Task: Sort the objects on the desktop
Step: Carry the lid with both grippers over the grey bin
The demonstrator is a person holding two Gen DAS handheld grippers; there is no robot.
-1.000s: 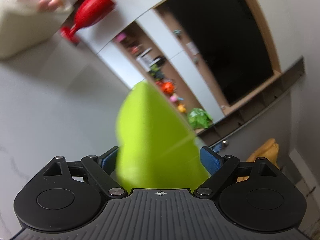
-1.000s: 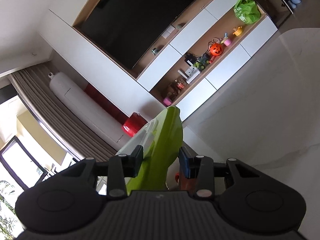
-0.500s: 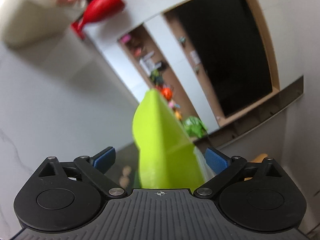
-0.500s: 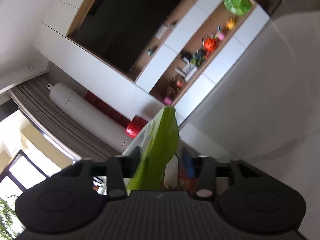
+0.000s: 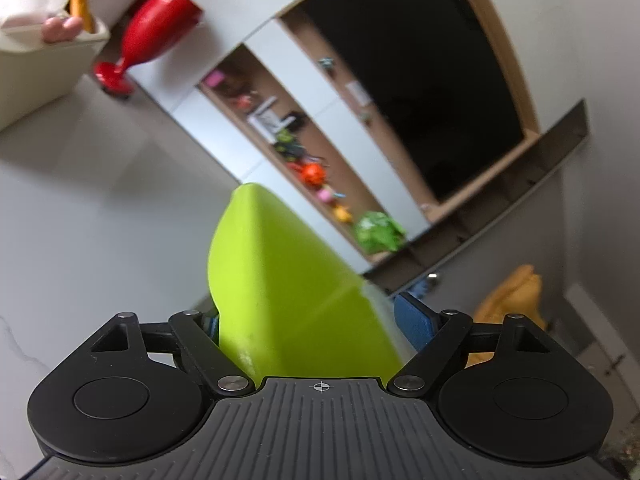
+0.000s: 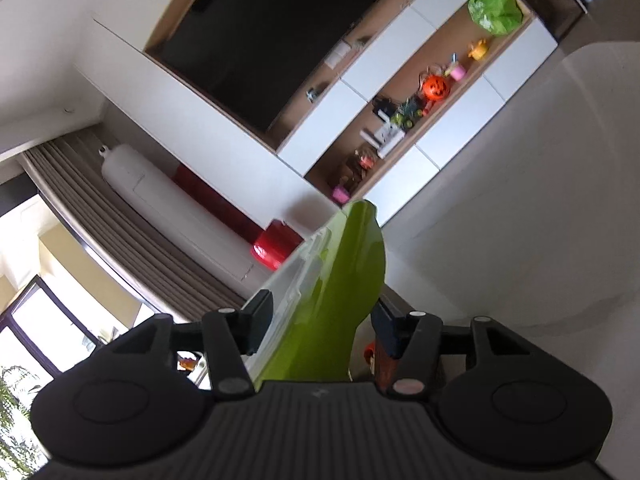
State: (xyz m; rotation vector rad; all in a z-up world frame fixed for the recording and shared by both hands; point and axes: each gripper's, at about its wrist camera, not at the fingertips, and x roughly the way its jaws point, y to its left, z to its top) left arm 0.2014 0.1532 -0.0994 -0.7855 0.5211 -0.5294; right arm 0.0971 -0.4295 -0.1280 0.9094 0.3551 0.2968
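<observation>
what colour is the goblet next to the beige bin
Red, all over. The goblet shows best in the left wrist view, top left, beside the bin.

Left gripper [image 5: 308,320] fingers [image 5: 412,320] straddle a green case [image 5: 280,280].

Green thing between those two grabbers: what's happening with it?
A person holds a gripper in each hand, both around one lime-green plastic case. The left gripper has just been closing and now presses on it. The right gripper has also just closed slightly, but a gap shows at one pad, so its grip is unclear.
</observation>
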